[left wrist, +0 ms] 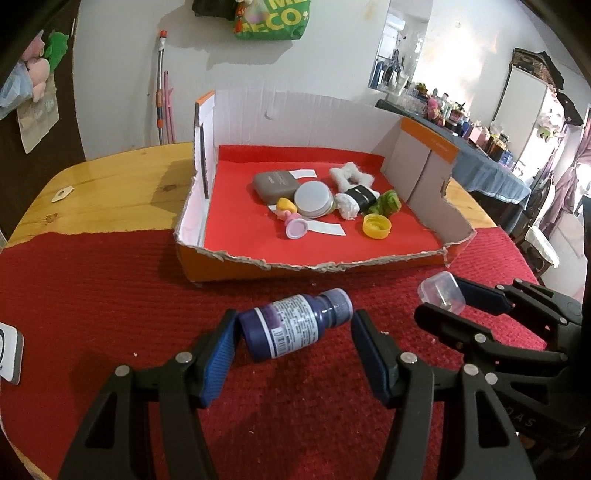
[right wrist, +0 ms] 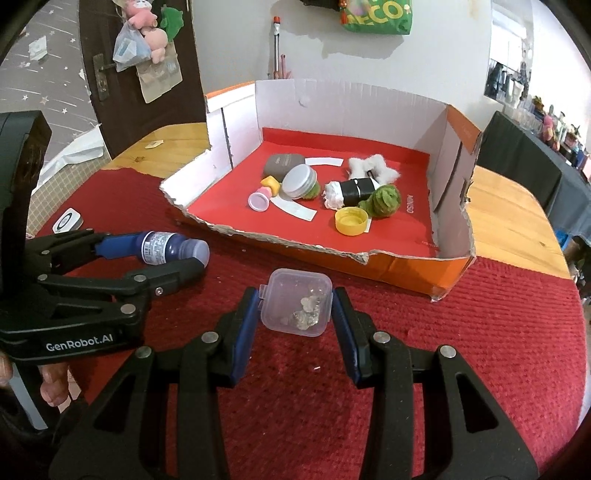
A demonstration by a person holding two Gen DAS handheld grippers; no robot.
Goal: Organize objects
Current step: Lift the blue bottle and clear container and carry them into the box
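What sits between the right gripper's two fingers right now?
A small clear plastic box lying on the red mat, between the open right gripper fingers; the right wrist view shows it.

bottle label unreadable, card edge-cropped

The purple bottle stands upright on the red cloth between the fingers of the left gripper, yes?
Not upright: in the left wrist view the purple bottle lies on its side on the red cloth, between the open fingers of the left gripper.

Lived-in home room: wooden table under red cloth, plush toys hung on a door, mop against wall, possibly bottles crowding a far counter.
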